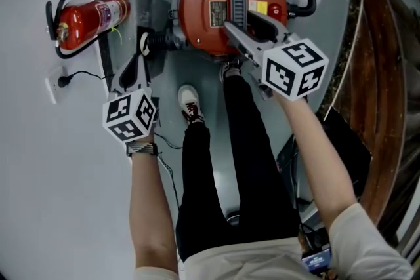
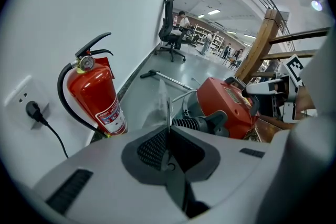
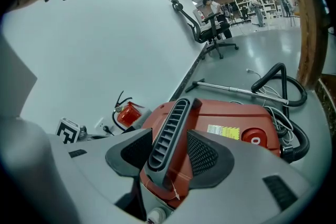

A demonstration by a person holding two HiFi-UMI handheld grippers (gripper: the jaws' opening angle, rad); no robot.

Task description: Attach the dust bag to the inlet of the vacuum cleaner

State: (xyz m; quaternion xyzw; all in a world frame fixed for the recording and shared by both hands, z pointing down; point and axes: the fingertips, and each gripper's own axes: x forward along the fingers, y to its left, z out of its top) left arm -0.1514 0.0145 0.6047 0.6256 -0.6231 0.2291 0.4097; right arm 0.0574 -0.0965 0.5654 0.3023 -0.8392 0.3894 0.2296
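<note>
- My left gripper (image 2: 167, 132) is pinched tight on the thin edge of the pale, see-through dust bag (image 2: 160, 105), which stands up from the jaws.
- The bag hangs left of the red vacuum cleaner (image 1: 210, 16), close to its ribbed black inlet (image 2: 190, 124) but not on it.
- My right gripper (image 3: 170, 136) is narrowed onto the cleaner's black slotted handle (image 3: 169, 128), apparently steadying it.
- I judge the job early: bag in hand, fitting it over the inlet remains.
- A fire extinguisher (image 2: 97, 97) stands at the far left wall.

red fire ext. (image 2: 97, 97) upright by wall (image 2: 79, 2); plug (image 2: 32, 110) in wall socket (image 2: 20, 98) beside it; office chair (image 2: 170, 29) far bk
</note>
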